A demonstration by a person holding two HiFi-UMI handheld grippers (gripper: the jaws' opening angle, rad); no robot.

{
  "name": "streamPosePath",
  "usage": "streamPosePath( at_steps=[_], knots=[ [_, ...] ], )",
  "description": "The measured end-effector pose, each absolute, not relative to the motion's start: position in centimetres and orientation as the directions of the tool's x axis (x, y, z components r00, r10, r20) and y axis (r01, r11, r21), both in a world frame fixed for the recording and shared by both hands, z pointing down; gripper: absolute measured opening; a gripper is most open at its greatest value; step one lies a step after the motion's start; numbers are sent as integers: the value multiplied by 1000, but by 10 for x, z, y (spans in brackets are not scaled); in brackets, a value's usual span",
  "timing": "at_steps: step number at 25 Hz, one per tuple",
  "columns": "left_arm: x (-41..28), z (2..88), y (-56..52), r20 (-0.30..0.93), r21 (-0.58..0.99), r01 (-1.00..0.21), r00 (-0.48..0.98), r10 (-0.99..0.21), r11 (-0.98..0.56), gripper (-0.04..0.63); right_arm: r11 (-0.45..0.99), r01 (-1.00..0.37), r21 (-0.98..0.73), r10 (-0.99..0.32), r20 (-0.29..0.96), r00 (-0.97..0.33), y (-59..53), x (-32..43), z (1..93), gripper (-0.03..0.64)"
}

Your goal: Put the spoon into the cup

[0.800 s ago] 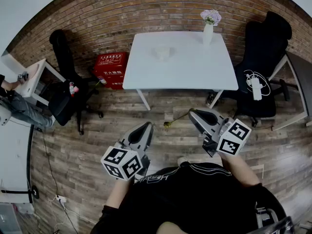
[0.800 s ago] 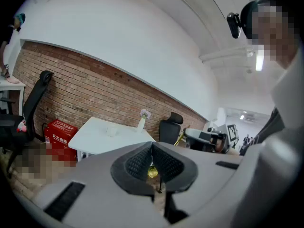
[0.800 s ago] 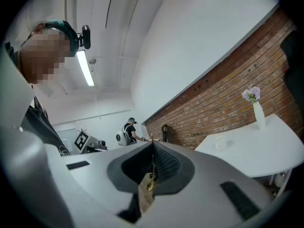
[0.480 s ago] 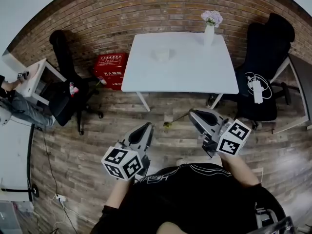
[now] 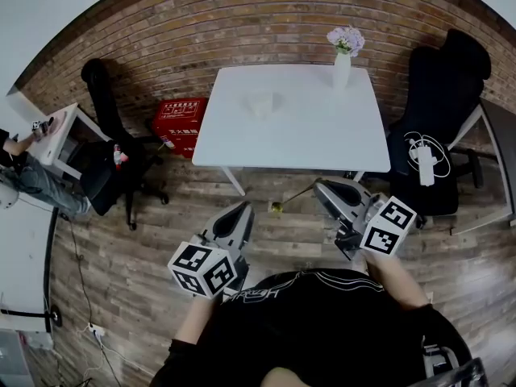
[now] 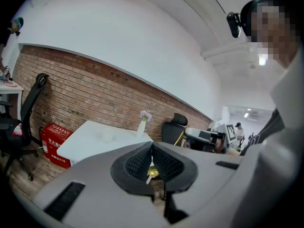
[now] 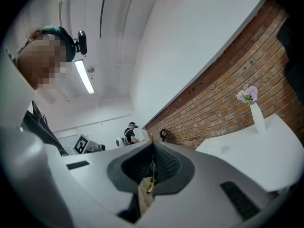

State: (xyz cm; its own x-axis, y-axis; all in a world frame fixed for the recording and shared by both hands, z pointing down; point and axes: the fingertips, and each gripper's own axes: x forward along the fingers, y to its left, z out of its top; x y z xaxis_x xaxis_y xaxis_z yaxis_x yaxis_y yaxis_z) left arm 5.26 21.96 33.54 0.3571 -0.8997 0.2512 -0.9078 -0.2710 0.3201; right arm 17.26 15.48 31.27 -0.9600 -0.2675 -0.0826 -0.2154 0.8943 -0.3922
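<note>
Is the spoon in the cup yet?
No, the spoon is clamped in the right tool, well short of the cup on the white table.

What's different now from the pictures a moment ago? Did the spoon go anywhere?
The white table, with its cup and vase, has slid down the head view and looks a little nearer, so the person seems to be stepping towards it. Nothing was grabbed or dropped. The right gripper is still shut on the gold spoon; the left gripper is still shut.
</note>
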Motion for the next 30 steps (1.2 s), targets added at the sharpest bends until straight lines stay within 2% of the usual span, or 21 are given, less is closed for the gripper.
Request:
streamPosePath(
  at_steps=[15,30],
  knots=[
    [44,359,153,266,334,-901,370,-890,-275,5,893,-218,-394,-265,-69,-962,92,160,334,0],
    [-56,366,-13,289,356,-859,475,-831,-367,5,849,-337,-407,-376,-18,-926,-60,65,337,0]
  ],
)
